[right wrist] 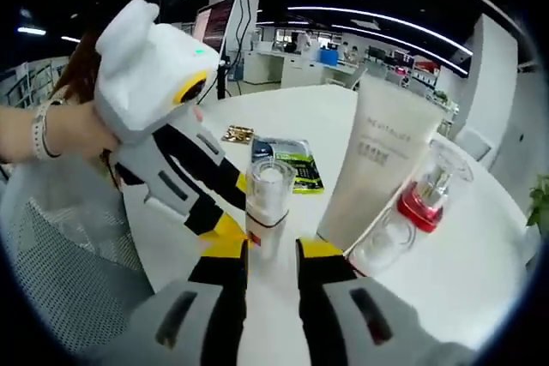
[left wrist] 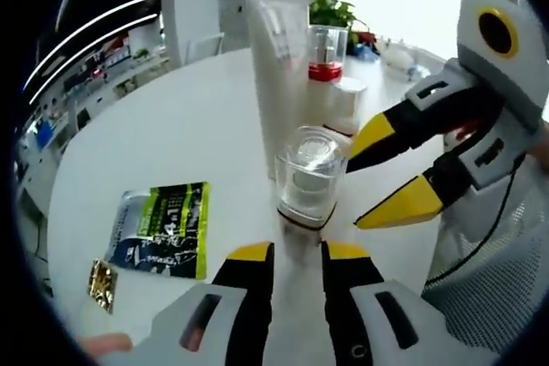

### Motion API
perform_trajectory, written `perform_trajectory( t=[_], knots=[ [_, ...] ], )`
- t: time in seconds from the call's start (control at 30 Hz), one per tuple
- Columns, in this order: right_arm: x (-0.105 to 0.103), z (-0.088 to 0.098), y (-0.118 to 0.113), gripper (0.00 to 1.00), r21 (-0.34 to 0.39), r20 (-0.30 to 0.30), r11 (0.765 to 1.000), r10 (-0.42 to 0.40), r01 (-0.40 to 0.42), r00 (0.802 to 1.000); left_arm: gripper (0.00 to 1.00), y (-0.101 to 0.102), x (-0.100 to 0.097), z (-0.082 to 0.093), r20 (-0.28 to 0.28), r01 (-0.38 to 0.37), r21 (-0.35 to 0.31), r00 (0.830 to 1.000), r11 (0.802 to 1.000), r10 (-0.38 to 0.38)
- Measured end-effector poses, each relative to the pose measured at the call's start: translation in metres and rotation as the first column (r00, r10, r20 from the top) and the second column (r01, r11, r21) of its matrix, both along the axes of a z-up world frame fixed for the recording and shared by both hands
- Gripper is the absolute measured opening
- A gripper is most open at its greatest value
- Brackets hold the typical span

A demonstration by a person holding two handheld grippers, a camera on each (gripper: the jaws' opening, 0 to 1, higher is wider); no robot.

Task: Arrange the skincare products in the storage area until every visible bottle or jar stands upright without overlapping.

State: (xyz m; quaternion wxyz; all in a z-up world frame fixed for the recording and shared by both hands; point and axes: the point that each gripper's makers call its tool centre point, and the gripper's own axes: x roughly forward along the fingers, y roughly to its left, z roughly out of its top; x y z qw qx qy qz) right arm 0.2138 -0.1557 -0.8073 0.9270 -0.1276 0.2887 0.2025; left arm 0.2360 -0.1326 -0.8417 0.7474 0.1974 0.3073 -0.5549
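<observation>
Left gripper (left wrist: 297, 256) jaws parted at clear-capped small bottle (left wrist: 307, 179) | right gripper (right wrist: 271, 249) jaws parted | tall white tube (left wrist: 276, 66) upright | arranging unfinished.

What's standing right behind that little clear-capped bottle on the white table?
In the left gripper view, a tall white tube stands right behind the clear-capped bottle. Further back is a red-collared bottle. The bottle covers the tube's base, so whether they touch cannot be told.

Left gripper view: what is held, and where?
Cannot tell: the clear-capped bottle has its base between the left gripper fingers; the right gripper is open.
</observation>
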Motion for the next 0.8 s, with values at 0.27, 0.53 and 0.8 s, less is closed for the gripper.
perform_trajectory(
  t=[0.27, 0.53, 0.8],
  knots=[
    [-0.007, -0.015, -0.007, 0.23, -0.057, -0.072, 0.998, 0.005, -0.01, 0.997, 0.11, 0.001, 0.003, -0.001, 0.02, -0.008, 0.01, 1.0, 1.0, 0.008],
    [-0.024, -0.032, -0.027, 0.27, -0.04, -0.186, 0.997, -0.065, 0.059, 0.98, 0.1, -0.002, -0.002, -0.006, -0.057, -0.032, -0.028, 0.998, 0.999, 0.031],
    [-0.021, -0.021, -0.053, 0.34, 0.002, -0.144, 0.98, -0.198, 0.2, 0.97, 0.09, -0.002, -0.001, -0.01, -0.04, -0.039, -0.011, 0.998, 0.999, 0.038]
  ],
)
